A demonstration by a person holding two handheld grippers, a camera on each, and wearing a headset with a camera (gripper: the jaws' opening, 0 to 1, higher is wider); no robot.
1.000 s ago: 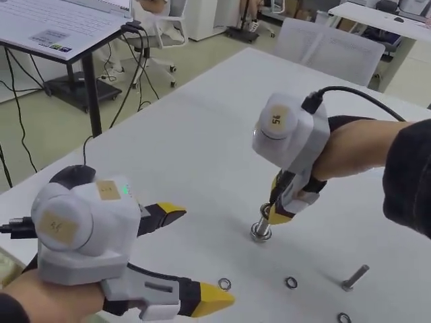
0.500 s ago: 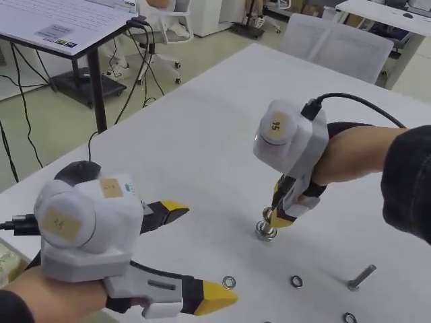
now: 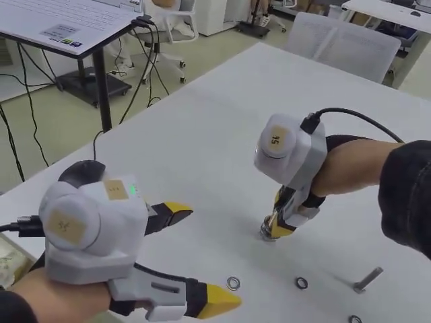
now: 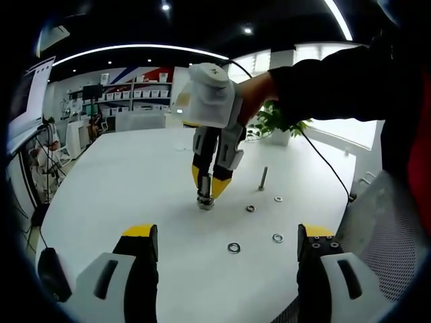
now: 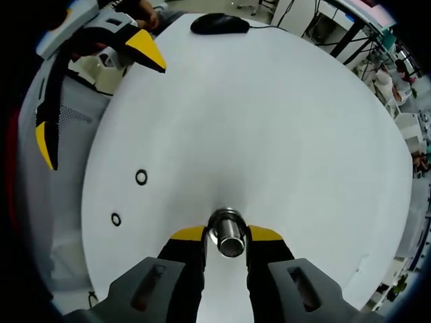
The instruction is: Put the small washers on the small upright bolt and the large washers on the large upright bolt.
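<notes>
The large upright bolt [image 3: 267,233] stands mid-table, and my right gripper [image 3: 277,227] points down over it. In the right gripper view the bolt's threaded end [image 5: 230,243] rises between the jaws. A large washer [image 5: 226,219] rings the bolt, and my right gripper [image 5: 227,234] is shut on its sides. My left gripper [image 3: 199,259] hangs open and empty at the near left. Loose washers [image 3: 233,282] [image 3: 301,283] lie in front of the bolt. The small bolt [image 4: 262,177] stands upright to the right of it.
More washers [image 4: 234,247] [image 4: 277,237] [image 4: 278,199] lie scattered near the small bolt [image 3: 367,279]. A black mouse [image 5: 219,23] sits near the table's left edge. A desk [image 3: 60,27] and office chairs stand beyond the table.
My right gripper has sunk lower along the large bolt, so less of the bolt shows. The head camera has shifted slightly. The left gripper stays open.
</notes>
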